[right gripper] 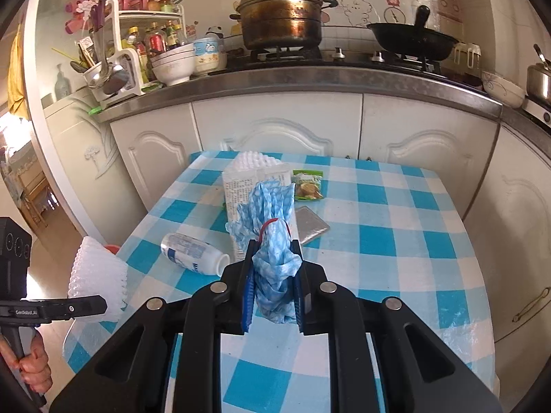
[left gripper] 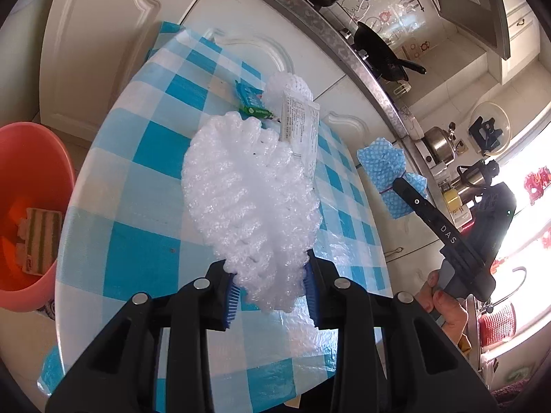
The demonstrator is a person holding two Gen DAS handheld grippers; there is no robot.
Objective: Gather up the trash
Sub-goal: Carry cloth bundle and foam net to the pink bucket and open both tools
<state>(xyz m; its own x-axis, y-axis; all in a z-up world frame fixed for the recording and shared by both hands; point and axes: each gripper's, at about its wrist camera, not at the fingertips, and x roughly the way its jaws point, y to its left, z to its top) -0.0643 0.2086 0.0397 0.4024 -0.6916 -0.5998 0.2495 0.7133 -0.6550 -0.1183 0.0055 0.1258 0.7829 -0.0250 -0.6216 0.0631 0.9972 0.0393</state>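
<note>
Much of the checked tablecloth (left gripper: 137,234) is hidden in the left wrist view behind the white foam net (left gripper: 248,199), which is clamped between the blue pads of the left gripper (left gripper: 272,296) and held above the table. Behind the net a printed white carton (left gripper: 299,127) is only partly seen; its small text cannot be read. A green wrapper (left gripper: 253,103) beside it is also half covered, its lettering too blurred to make out. At the left edge an orange bin (left gripper: 31,213) is cut off by the frame, with a striped scrap (left gripper: 39,241) lying inside it.

In the right wrist view the blue patterned cloth bundle (right gripper: 272,241), tied with a red band, is pinched between the nearly closed jaws of the right gripper (right gripper: 273,289) and lifted clear of the table. The carton behind it is partly masked by the bundle. A white plastic bottle (right gripper: 193,251) lies on its side on the table; its blue label is not legible. A green snack packet (right gripper: 307,184) and a silver foil pouch (right gripper: 310,223) lie farther back.

"DAS" is read on the right gripper's finger in the left view, and "GenRobot.AI" on the left gripper in the right view. Both grippers are angled downward; a hand (right gripper: 32,366) is seen wrapped around the left handle, fingers curled
</note>
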